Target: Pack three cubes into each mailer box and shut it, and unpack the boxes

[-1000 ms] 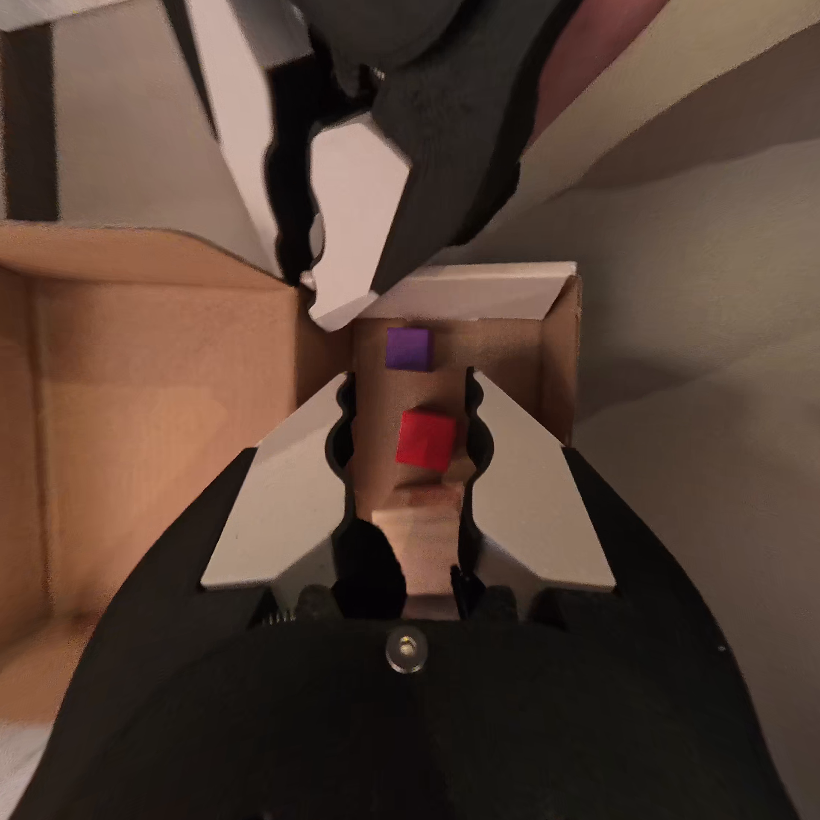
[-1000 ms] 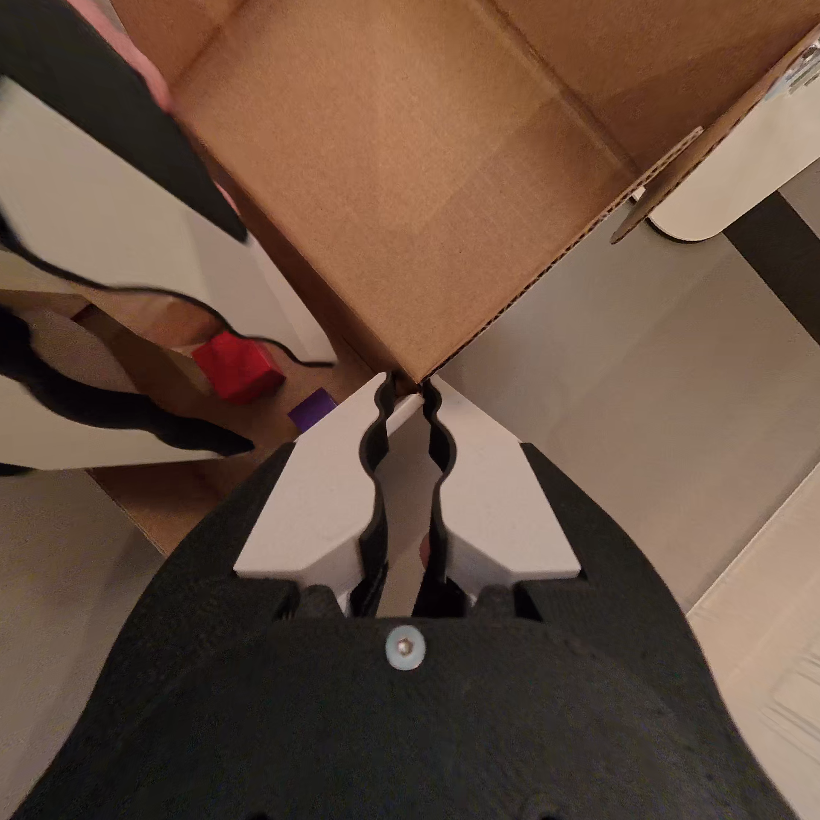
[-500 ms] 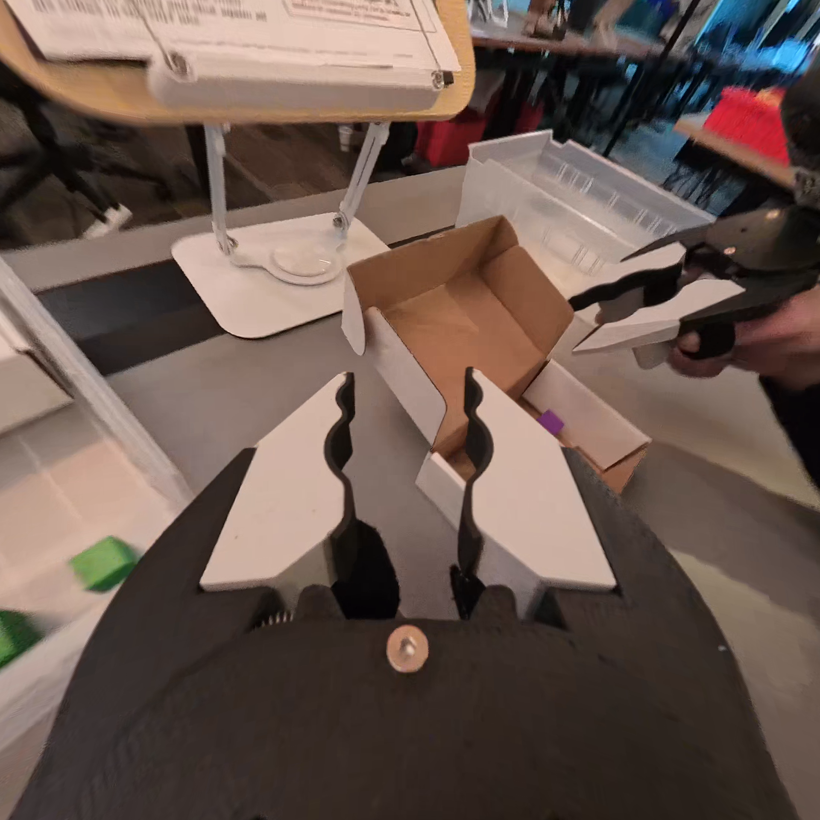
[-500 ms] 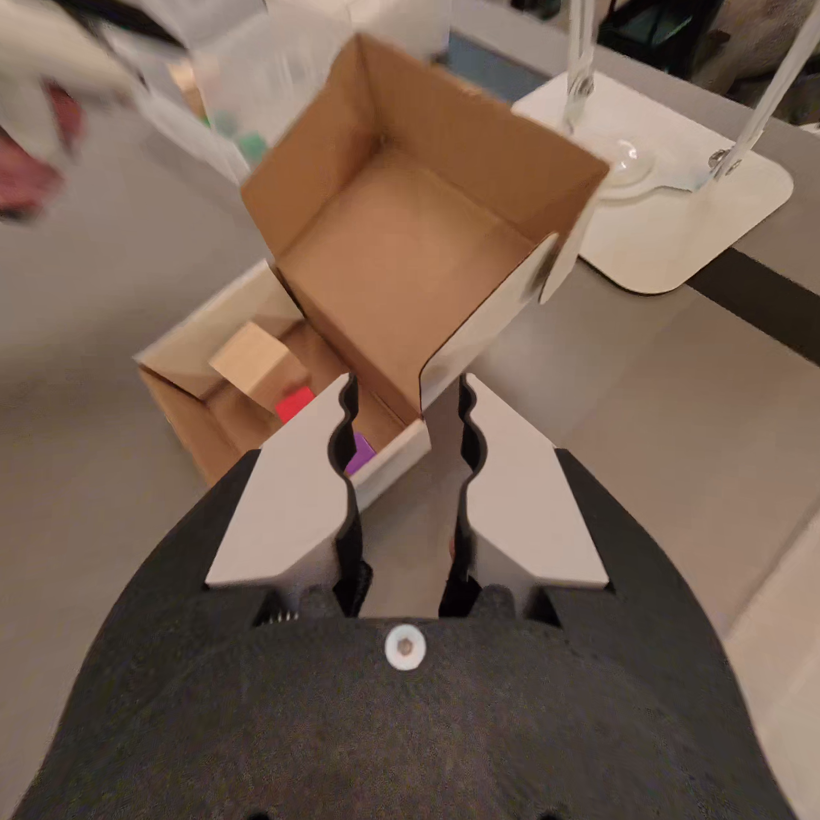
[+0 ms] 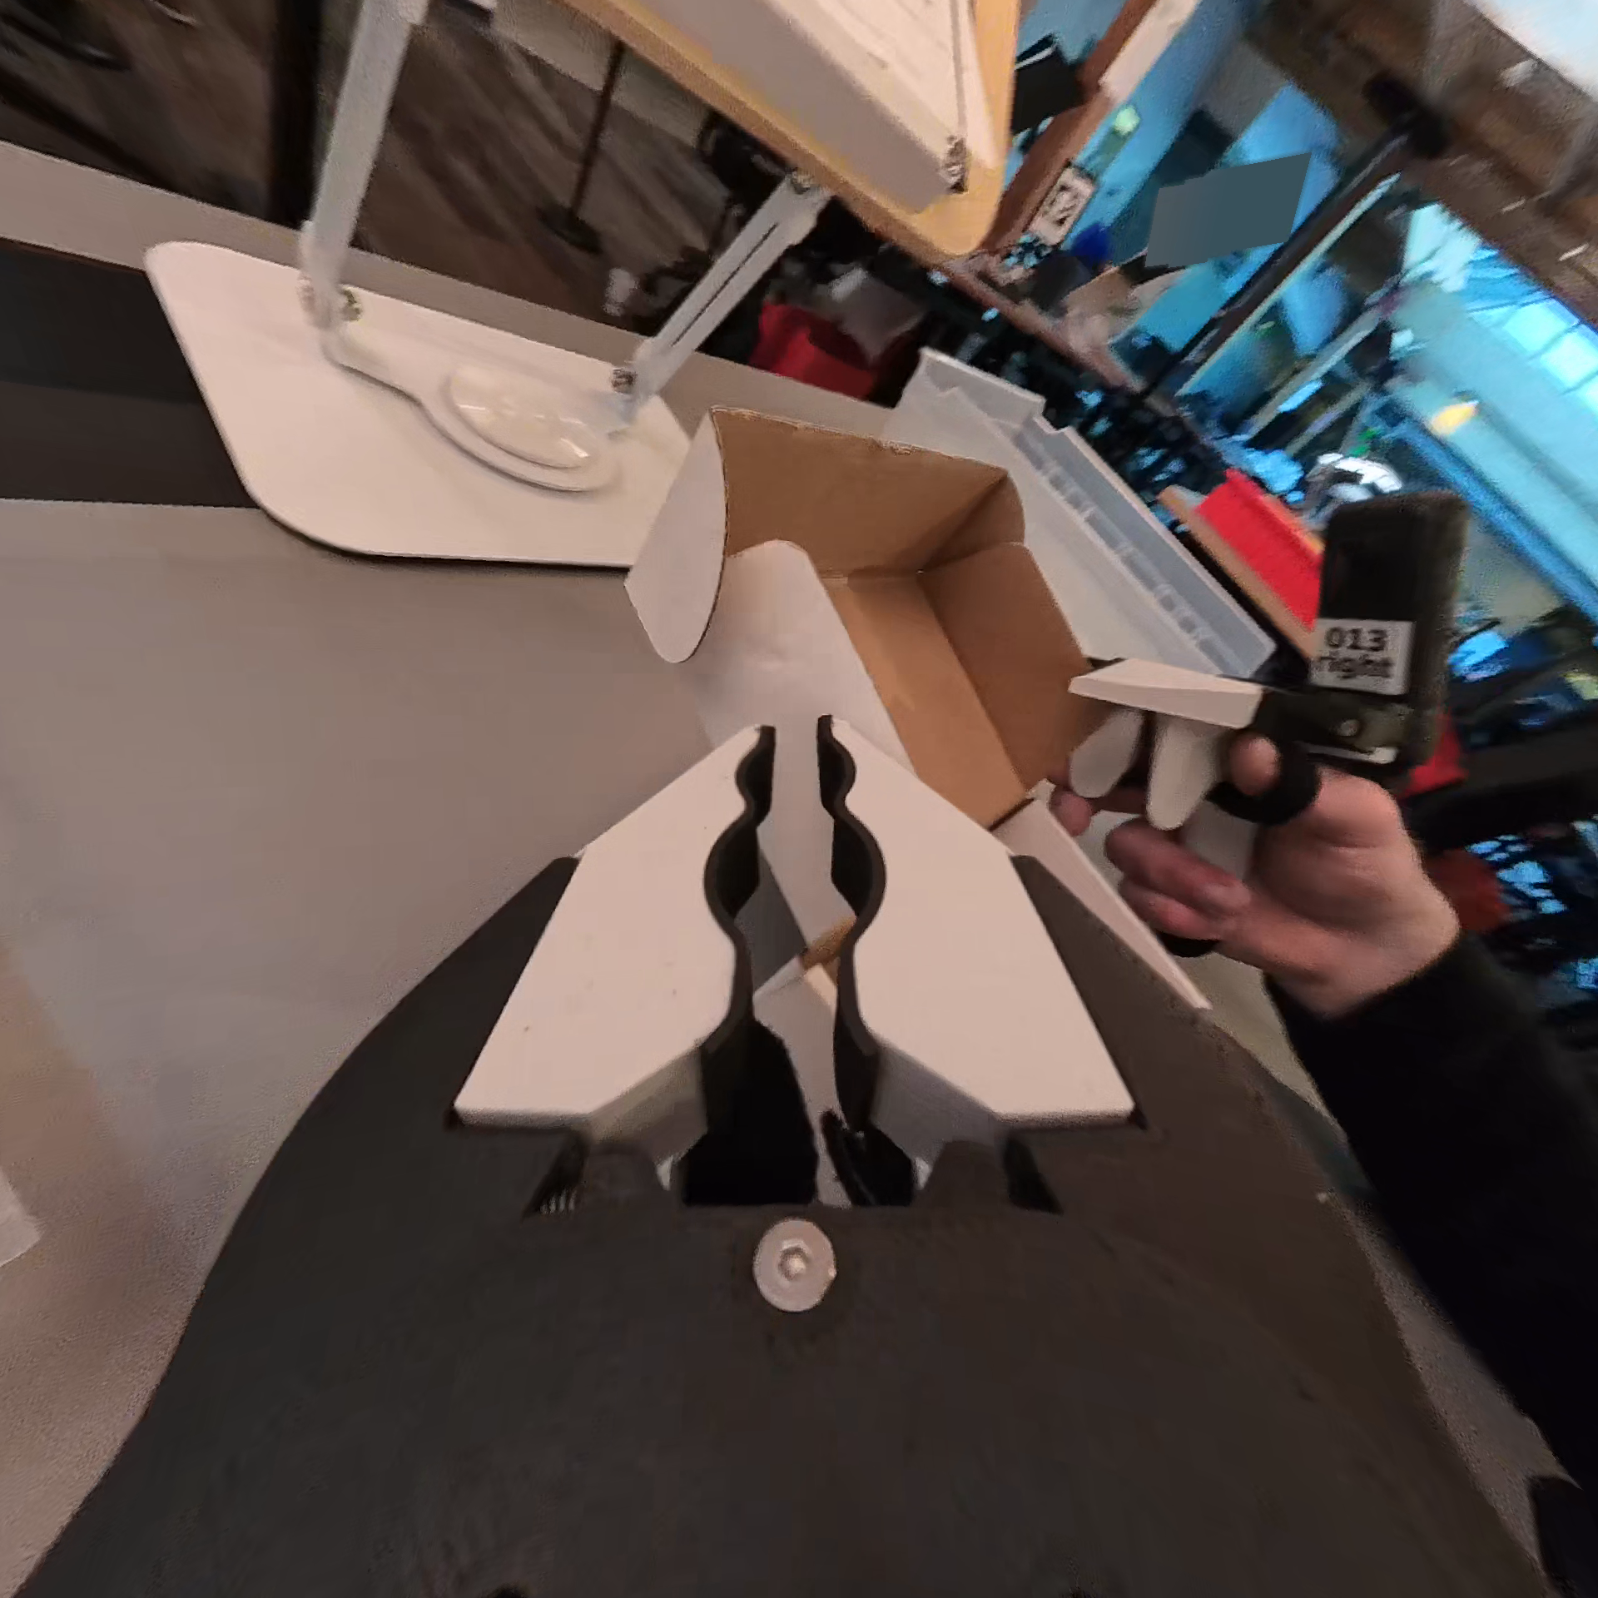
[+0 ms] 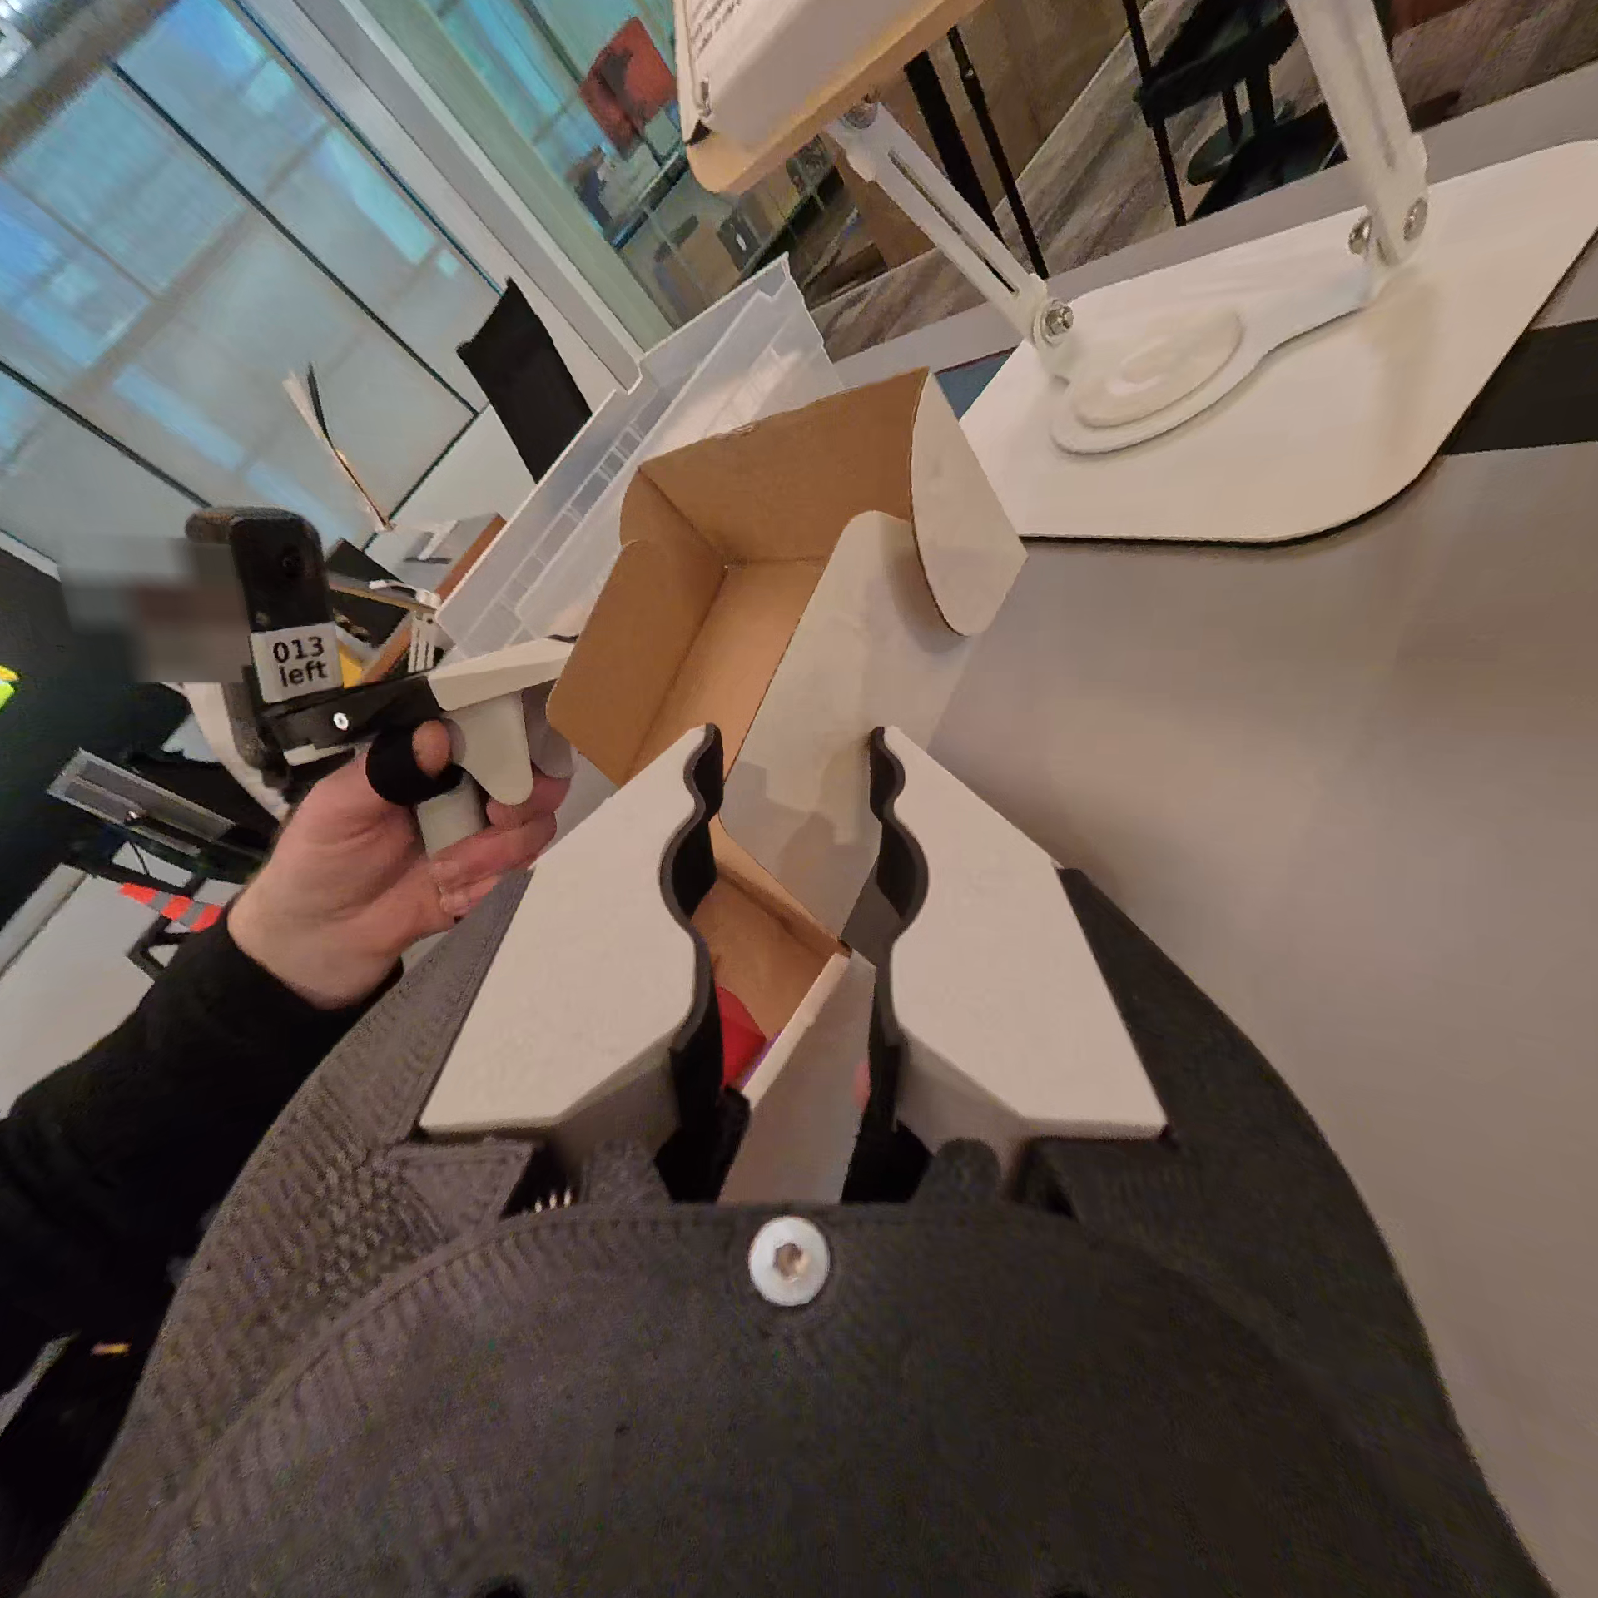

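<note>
- Mailer box (image 6: 761,605): lid raised, unshut, ahead of both tongs.
- Red cube (image 6: 739,1042): inside; others unseen.
- Left tongs (image 5: 793,752): narrow, empty.
- Right tongs (image 6: 791,748): parted, empty.

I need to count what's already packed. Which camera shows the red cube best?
The right wrist view: the red cube shows low inside the open mailer box, between that gripper's fingers, partly hidden. The left wrist view shows the box but no cube; its interior floor is blocked.
</note>
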Tool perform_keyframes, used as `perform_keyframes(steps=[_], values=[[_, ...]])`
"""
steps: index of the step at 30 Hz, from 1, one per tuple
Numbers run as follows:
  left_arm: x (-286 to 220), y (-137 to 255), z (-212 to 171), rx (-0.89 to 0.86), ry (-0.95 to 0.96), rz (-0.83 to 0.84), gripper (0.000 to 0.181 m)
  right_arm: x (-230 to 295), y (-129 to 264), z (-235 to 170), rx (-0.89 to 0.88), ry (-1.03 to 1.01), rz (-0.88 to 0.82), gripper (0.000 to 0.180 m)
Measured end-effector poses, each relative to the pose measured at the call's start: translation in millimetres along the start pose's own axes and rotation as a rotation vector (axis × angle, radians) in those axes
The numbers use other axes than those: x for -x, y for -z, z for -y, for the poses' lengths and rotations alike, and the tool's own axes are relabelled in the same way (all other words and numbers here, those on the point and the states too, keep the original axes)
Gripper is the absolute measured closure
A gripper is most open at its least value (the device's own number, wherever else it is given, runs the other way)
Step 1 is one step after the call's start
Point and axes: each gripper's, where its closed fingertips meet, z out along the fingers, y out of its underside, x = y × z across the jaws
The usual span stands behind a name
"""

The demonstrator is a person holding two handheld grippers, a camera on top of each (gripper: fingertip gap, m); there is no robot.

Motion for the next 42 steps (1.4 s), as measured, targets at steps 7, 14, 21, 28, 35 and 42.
perform_keyframes(steps=[7,14,21,28,35,42], values=[[-40.1,15.5,0.2,-0.094,-0.199,-0.175,0.181,21.1,12.0,0.0,0.003,0.234,0.02,0.151],[-59.3,28.2,-19.0,-0.093,-0.391,-0.239,0.181,31.2,24.2,-14.8,0.016,0.418,-0.019,0.156],[-56.0,40.4,-15.2,-0.122,-0.45,-0.22,0.177,32.2,34.7,-16.8,-0.029,0.471,-0.06,0.162],[-30.2,45.7,-14.8,-0.109,-0.199,-0.224,0.114,34.5,37.2,-20.2,-0.039,0.489,-0.065,0.164],[-42.9,22.3,-19.0,0.015,-0.109,-0.42,0.122,39.2,36.4,-23.5,-0.037,0.525,-0.045,0.165],[-63.4,28.1,-32.3,-0.02,-0.442,-0.438,0.127,40.5,39.6,-28.2,-0.02,0.574,-0.037,0.164]])
